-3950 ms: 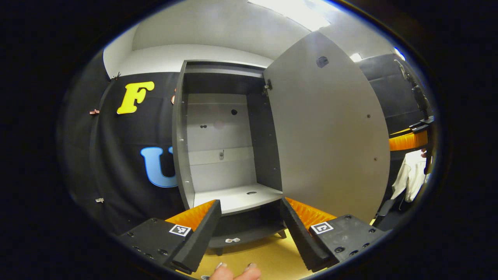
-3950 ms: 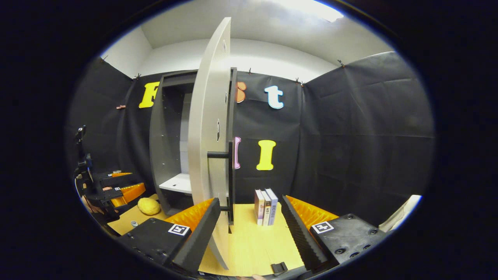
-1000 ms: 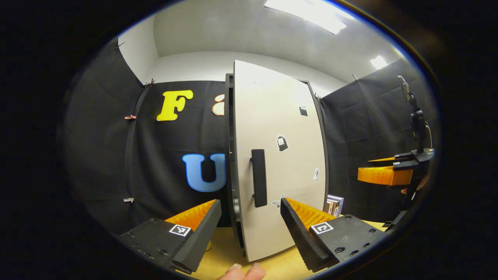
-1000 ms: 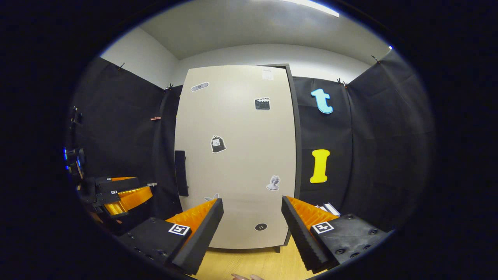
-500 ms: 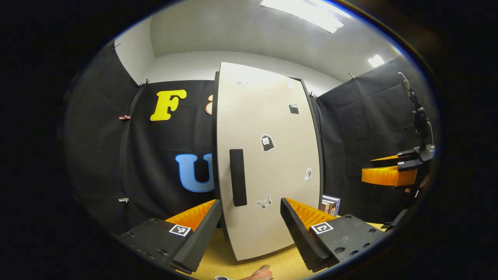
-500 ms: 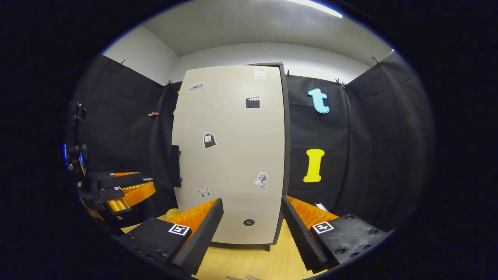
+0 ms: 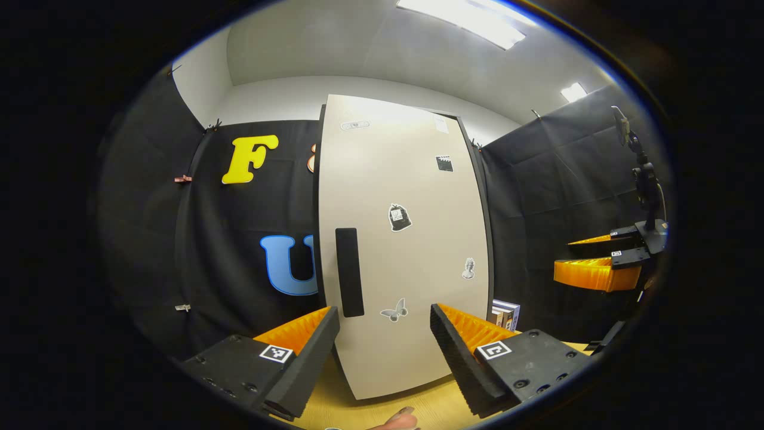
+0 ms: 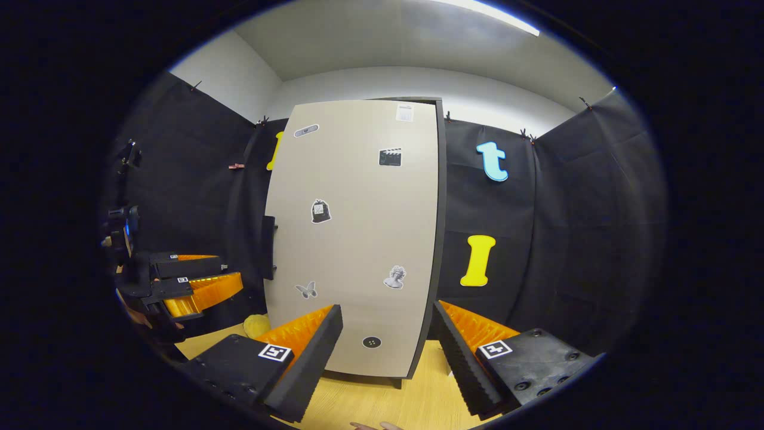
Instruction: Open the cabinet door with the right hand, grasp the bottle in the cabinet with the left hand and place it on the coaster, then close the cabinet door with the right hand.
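Note:
The tall cabinet's pale door (image 7: 406,239) stands shut, with several small stickers on it and a dark vertical handle (image 7: 349,272) near its left edge. My left gripper (image 7: 383,319) is open in front of the door's lower part, holding nothing and apart from the door. In the right gripper view the same door (image 8: 358,239) faces me, its handle (image 8: 268,248) seen edge-on at the left. My right gripper (image 8: 387,316) is open and empty, short of the door. Each gripper also appears farther off: the right gripper (image 7: 597,266) and the left gripper (image 8: 191,280).
The cabinet stands on a wooden table (image 8: 412,406). A few upright books (image 7: 506,313) sit to the right of the cabinet. A yellow rounded object (image 8: 256,325) lies on the table left of the cabinet. A fingertip (image 7: 400,421) shows at the bottom edge.
Four seconds ago the door stood wide open on an empty cabinet; it has swung shut. Over the last second the narrow gap at its handle edge closed. Both grippers stayed open.

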{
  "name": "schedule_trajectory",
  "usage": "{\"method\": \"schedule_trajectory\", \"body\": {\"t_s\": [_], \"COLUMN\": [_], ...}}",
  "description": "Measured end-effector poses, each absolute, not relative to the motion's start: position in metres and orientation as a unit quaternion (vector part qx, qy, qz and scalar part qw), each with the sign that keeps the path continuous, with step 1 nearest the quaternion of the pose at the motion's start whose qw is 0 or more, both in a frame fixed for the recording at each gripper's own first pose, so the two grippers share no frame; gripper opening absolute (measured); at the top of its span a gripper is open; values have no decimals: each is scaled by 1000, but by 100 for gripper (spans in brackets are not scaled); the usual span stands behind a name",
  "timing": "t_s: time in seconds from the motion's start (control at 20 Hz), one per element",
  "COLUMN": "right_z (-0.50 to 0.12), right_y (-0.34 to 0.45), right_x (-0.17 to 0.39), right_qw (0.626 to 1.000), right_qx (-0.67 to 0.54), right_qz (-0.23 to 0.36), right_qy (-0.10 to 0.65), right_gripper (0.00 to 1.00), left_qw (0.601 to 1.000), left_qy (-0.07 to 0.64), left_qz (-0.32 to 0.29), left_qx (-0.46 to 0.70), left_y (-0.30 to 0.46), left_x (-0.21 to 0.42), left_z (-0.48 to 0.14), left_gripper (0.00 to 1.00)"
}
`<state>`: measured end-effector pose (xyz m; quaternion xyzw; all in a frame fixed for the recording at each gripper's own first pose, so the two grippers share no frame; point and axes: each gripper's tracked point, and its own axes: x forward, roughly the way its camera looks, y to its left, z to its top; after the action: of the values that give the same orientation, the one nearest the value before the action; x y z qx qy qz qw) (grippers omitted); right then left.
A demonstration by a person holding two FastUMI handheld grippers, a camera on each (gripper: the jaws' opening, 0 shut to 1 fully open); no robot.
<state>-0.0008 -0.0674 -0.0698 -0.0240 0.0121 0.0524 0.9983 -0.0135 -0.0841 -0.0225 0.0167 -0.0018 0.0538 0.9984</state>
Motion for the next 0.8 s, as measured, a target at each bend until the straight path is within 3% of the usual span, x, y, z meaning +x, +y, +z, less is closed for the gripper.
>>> {"method": "schedule_trajectory", "body": {"t_s": [0.8], "right_z": [-86], "right_y": [-45], "right_x": [9], "right_qw": [995], "right_qx": [-23], "right_qz": [90], "right_qy": [37], "right_gripper": [98], "left_qw": [999], "left_qy": [7], "left_qz": [49], "left_qx": [22], "left_y": [-75], "left_x": [-11], "left_z": [-28], "left_gripper": [96]}}
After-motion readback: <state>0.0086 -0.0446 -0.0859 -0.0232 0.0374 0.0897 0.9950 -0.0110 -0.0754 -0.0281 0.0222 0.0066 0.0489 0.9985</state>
